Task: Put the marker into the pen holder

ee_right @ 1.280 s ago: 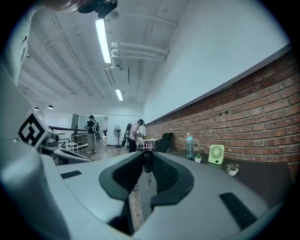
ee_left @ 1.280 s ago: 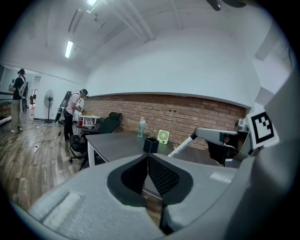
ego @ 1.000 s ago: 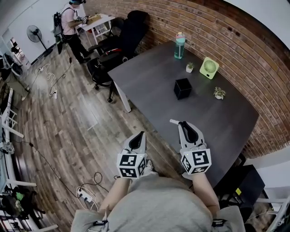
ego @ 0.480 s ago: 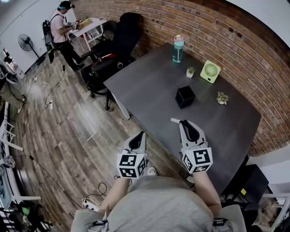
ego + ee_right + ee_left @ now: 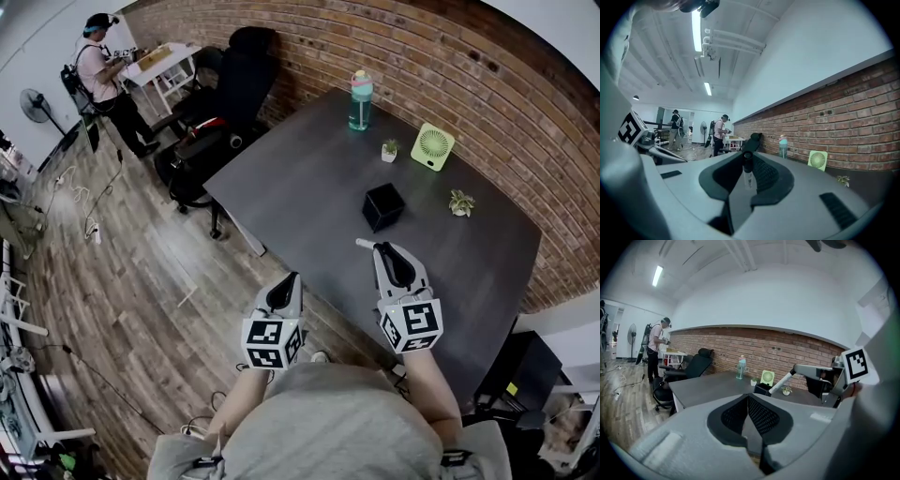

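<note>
Bare tabletop (image 5: 300, 187) left of pen holder (image 5: 383, 206) and on near side. Beyond, near: fan (image 5: 432, 146), potted plant (image 5: 389, 151), second plant (image 5: 459, 202). Bottle (image 5: 359, 100) well apart.

Head — high, steeply down | gripper views — low, level | shared: green fan (image 5: 433, 146)

Grey shirt (image 5: 328, 427), black-and-white marker cubes (image 5: 271, 343)

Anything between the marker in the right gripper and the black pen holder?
No. The head view shows only bare table between the marker, held by the right gripper, and the pen holder.
</note>
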Available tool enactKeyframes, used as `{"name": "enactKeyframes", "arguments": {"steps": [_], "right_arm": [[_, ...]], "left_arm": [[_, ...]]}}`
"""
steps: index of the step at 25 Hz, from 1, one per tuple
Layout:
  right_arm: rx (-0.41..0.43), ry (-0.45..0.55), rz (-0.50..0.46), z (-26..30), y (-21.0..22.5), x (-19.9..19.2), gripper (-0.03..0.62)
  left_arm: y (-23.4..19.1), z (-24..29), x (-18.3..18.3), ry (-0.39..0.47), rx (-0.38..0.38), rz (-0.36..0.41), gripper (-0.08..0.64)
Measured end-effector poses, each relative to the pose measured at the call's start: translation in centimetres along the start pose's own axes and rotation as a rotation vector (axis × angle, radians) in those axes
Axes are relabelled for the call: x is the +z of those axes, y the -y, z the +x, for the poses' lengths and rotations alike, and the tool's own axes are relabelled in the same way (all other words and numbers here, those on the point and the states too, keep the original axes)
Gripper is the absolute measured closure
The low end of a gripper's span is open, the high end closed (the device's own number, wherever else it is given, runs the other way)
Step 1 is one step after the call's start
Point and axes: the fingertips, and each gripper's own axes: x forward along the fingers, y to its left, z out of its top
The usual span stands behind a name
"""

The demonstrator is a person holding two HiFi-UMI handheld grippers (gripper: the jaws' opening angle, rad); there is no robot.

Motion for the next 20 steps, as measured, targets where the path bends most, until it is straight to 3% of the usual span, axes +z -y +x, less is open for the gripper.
{"name": "enactKeyframes", "arguments": {"steps": [20], "right_arm": [[-0.173,-0.029,-0.056,5.3,9.6,-0.7,0.526]], "left_arm": [[0.1,6.0,-0.9,-0.085,-0.079,-0.005,0.543]]}}
